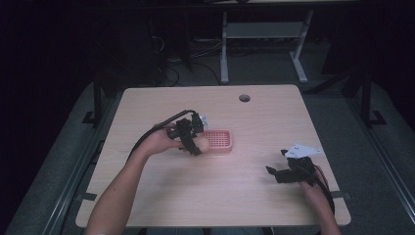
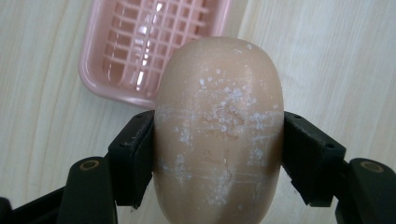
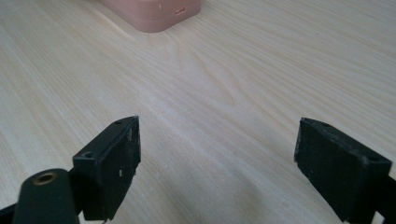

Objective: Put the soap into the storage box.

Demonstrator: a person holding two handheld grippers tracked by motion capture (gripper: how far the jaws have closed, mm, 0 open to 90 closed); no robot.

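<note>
- Soap (image 2: 218,130) sits clamped between my left gripper's (image 2: 218,161) jaws, just short of the pink tray (image 2: 100,77).
- Its rounded, scuffed sides could squirt out if I squeeze harder or tilt.
- My right gripper (image 3: 217,163) hangs spread wide and empty above the table (image 3: 233,74).

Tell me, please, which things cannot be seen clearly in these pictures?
- Soap bar: its lower end is cut off by the bottom edge of the left gripper view.
- Pink soap dish: partly hidden behind the soap; in the right gripper view the top edge cuts it.
- Left gripper: jaws too small and dark in the high view.
</note>
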